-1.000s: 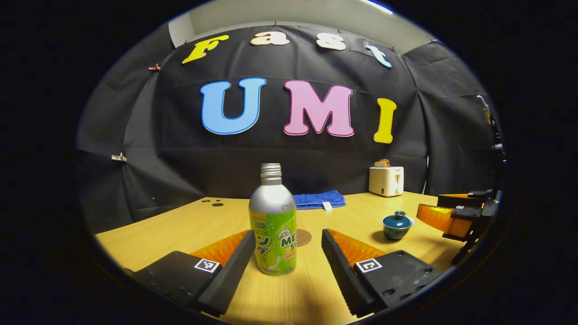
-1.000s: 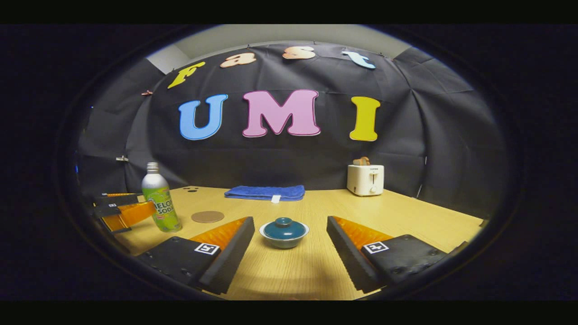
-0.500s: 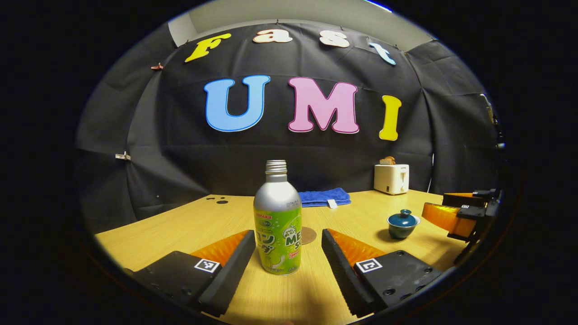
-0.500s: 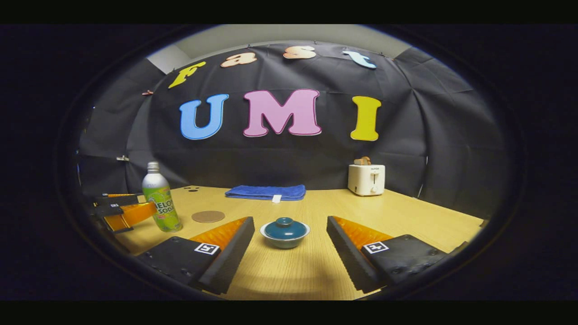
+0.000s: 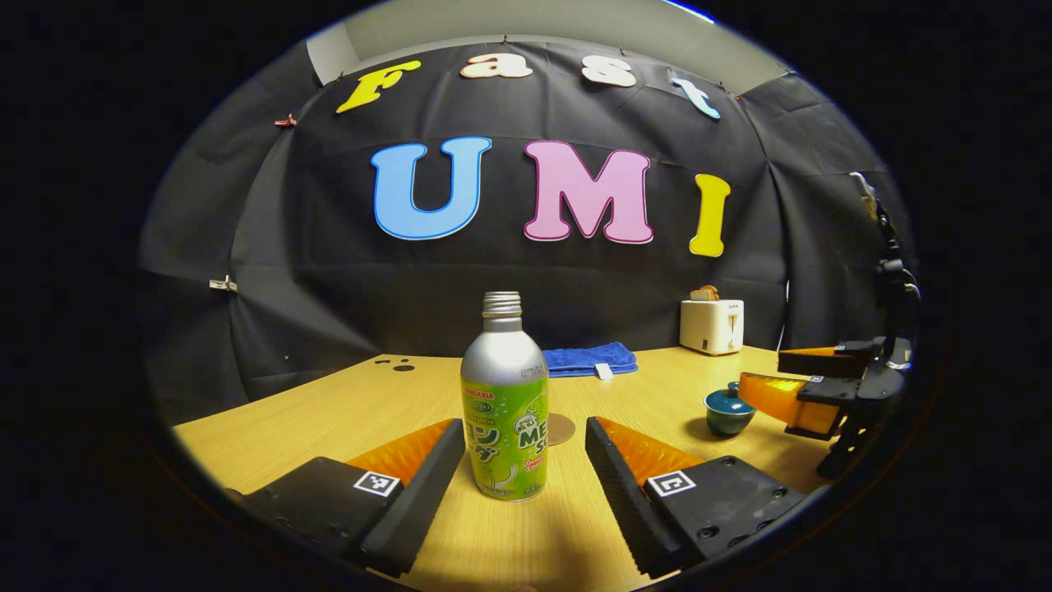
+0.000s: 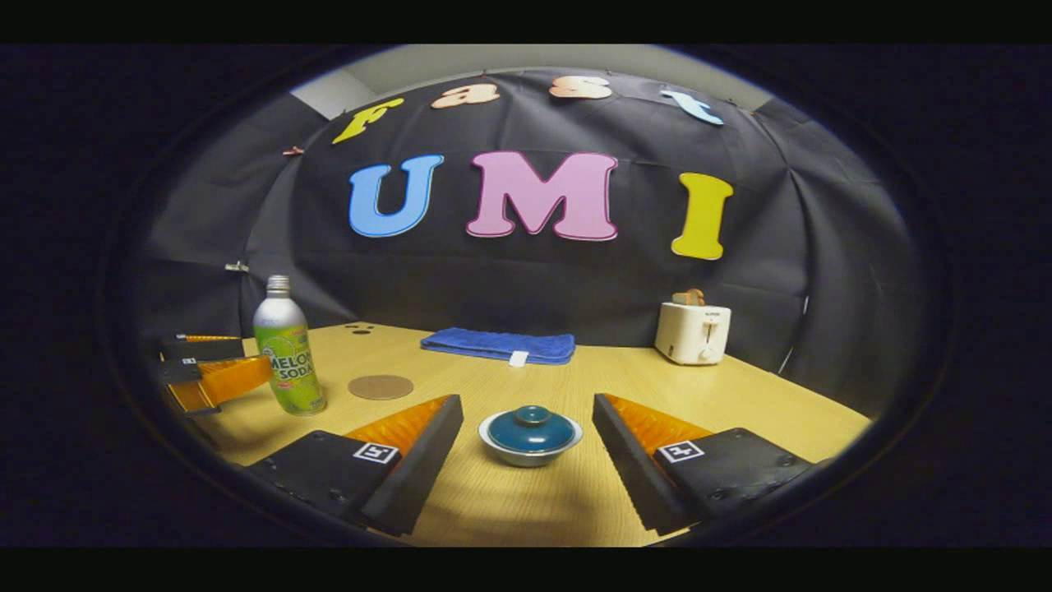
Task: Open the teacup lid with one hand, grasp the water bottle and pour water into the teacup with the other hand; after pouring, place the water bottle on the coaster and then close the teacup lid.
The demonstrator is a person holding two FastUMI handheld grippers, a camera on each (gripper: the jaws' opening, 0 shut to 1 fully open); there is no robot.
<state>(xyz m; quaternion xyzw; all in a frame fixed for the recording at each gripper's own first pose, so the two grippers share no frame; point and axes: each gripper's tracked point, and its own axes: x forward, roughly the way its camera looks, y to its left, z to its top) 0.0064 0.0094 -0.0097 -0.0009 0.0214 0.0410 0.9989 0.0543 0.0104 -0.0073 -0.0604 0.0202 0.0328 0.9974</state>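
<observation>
Right now both grippers are lining up, jaws spread: left gripper (image 5: 522, 460) around the bottle (image 5: 504, 403), right gripper (image 6: 526, 448) flanking the lidded teacup (image 6: 530, 435). Next, I'd say, pinch the lid knob.

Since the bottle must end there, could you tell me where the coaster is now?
In the right gripper view, the coaster lies flat on the table, just right of the bottle and in front of the blue towel.

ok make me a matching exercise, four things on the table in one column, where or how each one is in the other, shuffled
Things:
1. water bottle
2. teacup
3. coaster
4. blue towel

Places or states:
a. bare, nothing on it
b. folded near the wall
c. upright between the left gripper's open jaws
d. lid on, between the right gripper's open jaws

Pairs: 1-c, 2-d, 3-a, 4-b
</observation>
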